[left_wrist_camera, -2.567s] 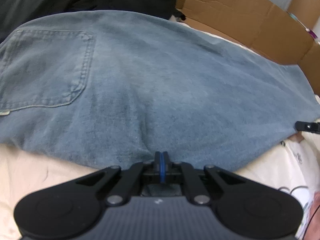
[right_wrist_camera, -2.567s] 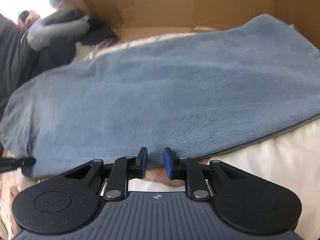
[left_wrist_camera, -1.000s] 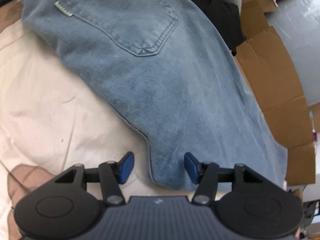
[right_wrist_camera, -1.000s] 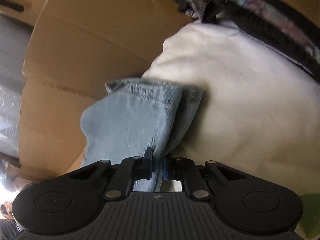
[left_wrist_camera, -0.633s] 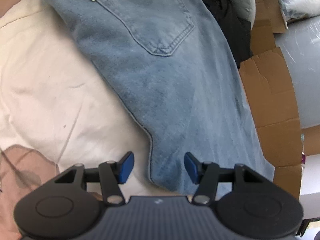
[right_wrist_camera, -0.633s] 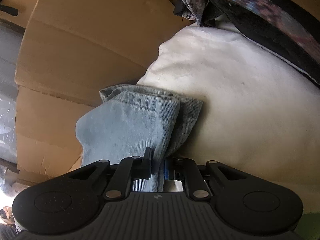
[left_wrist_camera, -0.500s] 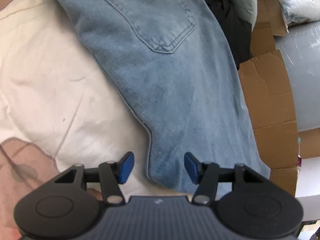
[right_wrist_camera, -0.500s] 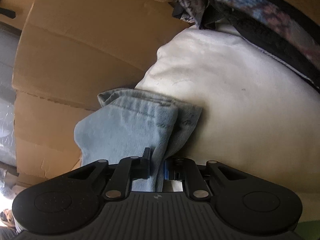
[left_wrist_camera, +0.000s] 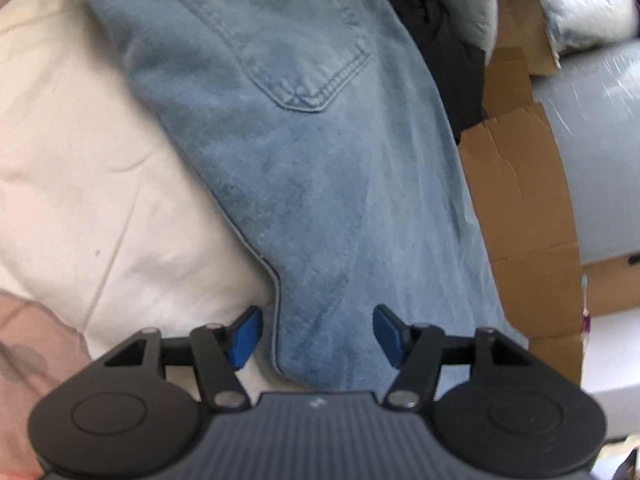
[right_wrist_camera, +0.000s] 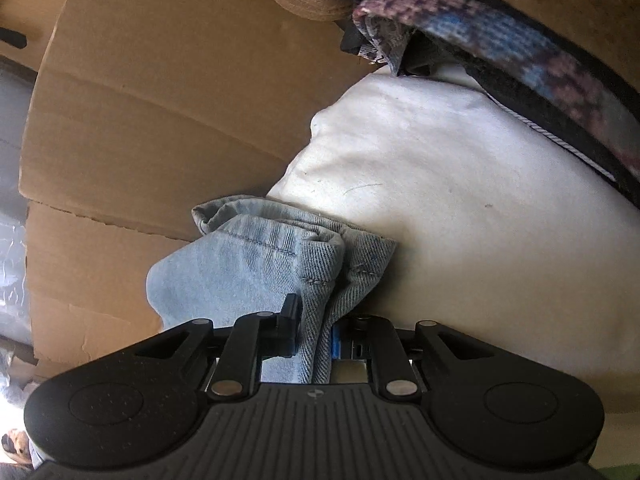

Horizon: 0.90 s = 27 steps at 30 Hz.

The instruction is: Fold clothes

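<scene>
cream bedding (left_wrist_camera: 100, 168) under jeans (left_wrist_camera: 320, 160) — left tongs (left_wrist_camera: 316, 330) agape, right tongs (right_wrist_camera: 314, 332) on hem

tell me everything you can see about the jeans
The jeans are faded light-blue denim, lying flat on a cream sheet, a stitched back pocket facing up. The open left gripper straddles their near edge without pinching. The hem end is bunched between the right gripper, whose jaws have just been opening, beside cardboard.
</scene>
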### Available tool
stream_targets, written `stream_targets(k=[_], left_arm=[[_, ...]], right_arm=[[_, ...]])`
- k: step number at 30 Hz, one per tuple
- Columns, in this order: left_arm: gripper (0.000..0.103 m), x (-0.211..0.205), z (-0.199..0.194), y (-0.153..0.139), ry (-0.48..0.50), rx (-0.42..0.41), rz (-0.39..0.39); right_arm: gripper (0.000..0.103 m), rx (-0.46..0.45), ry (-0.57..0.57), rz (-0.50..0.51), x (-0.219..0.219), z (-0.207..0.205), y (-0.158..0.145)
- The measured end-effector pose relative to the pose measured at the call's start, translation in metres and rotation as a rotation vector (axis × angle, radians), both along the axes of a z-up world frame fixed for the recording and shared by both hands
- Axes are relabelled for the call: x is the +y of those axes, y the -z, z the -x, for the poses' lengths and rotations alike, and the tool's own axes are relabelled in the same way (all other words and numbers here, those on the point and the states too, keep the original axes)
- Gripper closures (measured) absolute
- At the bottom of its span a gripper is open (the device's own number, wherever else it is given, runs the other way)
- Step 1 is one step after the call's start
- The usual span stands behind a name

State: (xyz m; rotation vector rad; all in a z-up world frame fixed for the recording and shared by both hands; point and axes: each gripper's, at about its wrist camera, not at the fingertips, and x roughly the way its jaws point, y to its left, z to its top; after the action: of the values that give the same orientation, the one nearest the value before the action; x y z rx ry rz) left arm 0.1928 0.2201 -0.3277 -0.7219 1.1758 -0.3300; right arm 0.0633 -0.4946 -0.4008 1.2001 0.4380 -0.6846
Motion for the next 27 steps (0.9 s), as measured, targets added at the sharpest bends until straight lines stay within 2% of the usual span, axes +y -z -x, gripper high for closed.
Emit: stream_targets(k=[3,4,6,7,8,13,16,27], left_arm=[[0.042,-0.011,-0.003,-0.001,0.073,-0.043,-0.053],[0.043,-0.015,-0.003,-0.003,0.091,-0.06,-0.068],[0.057,-0.019,-0.005,-0.003,0.094,-0.06,-0.086],[0.072,-0.019,-0.007,-0.002,0.092,-0.046,-0.092],[0.078,-0.019,-0.008,0.0,0.092,-0.033,-0.1],[0.082,-0.017,-0.023,-0.003,0.152,0.028,-0.128],[0.083,-0.022,-0.029,-0.012,0.183,0.046,-0.171],[0.085,-0.017,-0.035,-0.062,0.221,0.09,-0.245]], right_arm=[[0.083,-0.003,-0.014,0.01,0.0,-0.001,-0.002],[0.085,-0.001,-0.019,0.017,0.0,-0.002,-0.003],[0.092,0.004,-0.037,0.037,0.001,-0.003,-0.008],[0.094,0.006,-0.046,0.047,0.001,-0.003,-0.011],[0.095,0.009,-0.055,0.057,0.002,-0.004,-0.013],[0.097,0.01,-0.045,0.051,-0.001,0.002,-0.03],[0.097,0.017,-0.057,0.07,0.001,0.002,-0.047],[0.097,0.044,-0.079,0.067,0.017,0.032,-0.096]])
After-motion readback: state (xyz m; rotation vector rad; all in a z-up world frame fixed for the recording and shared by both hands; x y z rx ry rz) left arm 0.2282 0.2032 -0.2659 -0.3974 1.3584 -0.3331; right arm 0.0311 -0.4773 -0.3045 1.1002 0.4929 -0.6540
